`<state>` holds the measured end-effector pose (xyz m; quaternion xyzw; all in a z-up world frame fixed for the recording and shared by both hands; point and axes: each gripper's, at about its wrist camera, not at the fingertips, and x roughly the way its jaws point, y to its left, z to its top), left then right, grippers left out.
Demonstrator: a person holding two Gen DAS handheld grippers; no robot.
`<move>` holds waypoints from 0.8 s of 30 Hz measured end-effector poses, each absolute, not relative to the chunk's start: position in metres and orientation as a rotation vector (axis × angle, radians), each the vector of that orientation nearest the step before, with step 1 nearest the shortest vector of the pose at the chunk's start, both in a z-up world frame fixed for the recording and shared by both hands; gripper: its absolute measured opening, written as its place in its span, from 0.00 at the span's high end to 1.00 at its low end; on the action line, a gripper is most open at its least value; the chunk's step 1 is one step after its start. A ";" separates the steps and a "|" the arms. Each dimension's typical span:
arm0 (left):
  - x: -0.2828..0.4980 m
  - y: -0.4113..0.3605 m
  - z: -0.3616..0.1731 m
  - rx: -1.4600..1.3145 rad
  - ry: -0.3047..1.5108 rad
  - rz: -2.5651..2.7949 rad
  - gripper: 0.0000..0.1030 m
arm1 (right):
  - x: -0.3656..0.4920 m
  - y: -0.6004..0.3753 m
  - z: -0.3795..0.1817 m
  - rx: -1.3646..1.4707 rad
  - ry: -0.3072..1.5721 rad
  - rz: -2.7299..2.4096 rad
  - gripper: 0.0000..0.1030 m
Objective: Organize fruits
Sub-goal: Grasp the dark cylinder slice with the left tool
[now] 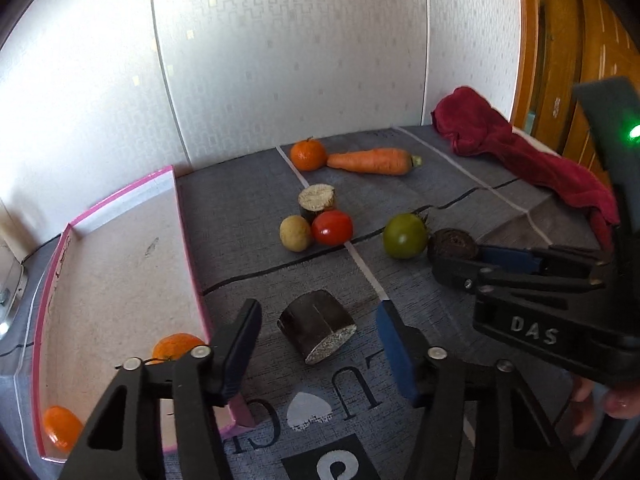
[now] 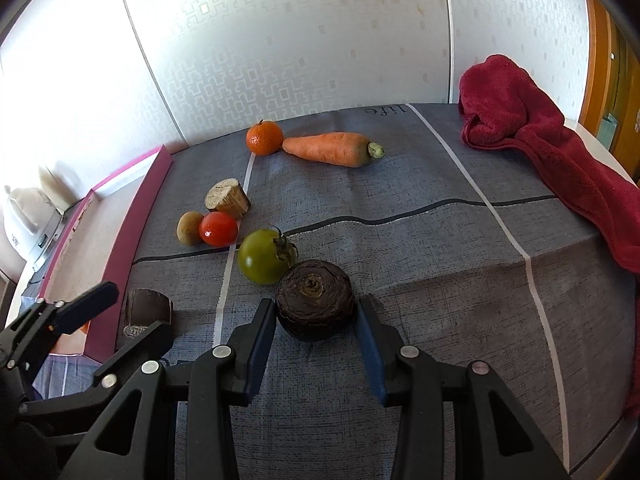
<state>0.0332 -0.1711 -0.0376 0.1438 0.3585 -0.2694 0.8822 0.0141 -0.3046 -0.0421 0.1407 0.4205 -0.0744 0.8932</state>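
Our right gripper (image 2: 316, 320) brackets the dark beet (image 2: 315, 299) on the grey cloth (image 2: 440, 280), pads touching its flanks; we close squarely below its widest girth. Our left gripper (image 1: 318, 344) stands spread around the cut dark piece (image 1: 317, 327).

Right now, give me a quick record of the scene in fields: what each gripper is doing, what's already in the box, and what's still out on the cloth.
left gripper: open, straddling a dark cut vegetable piece
right gripper: jaws on both sides of the beet, contact unclear
pink box: two tangerines inside
cloth, far: tangerine touching carrot
cloth, middle: red tomato, potato, pale cut piece, green tomato
right edge: red towel
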 end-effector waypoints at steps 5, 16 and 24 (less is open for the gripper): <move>0.029 -0.176 -0.044 0.313 0.764 -0.595 0.57 | 0.013 -0.309 -0.042 0.327 0.867 -0.151 0.60; 0.033 -0.173 -0.050 0.244 0.822 -0.608 0.57 | 0.013 -0.308 -0.042 0.340 0.868 -0.153 0.60; 0.027 -0.172 -0.051 0.247 0.806 -0.601 0.63 | 0.012 -0.312 -0.043 0.374 0.856 -0.149 0.60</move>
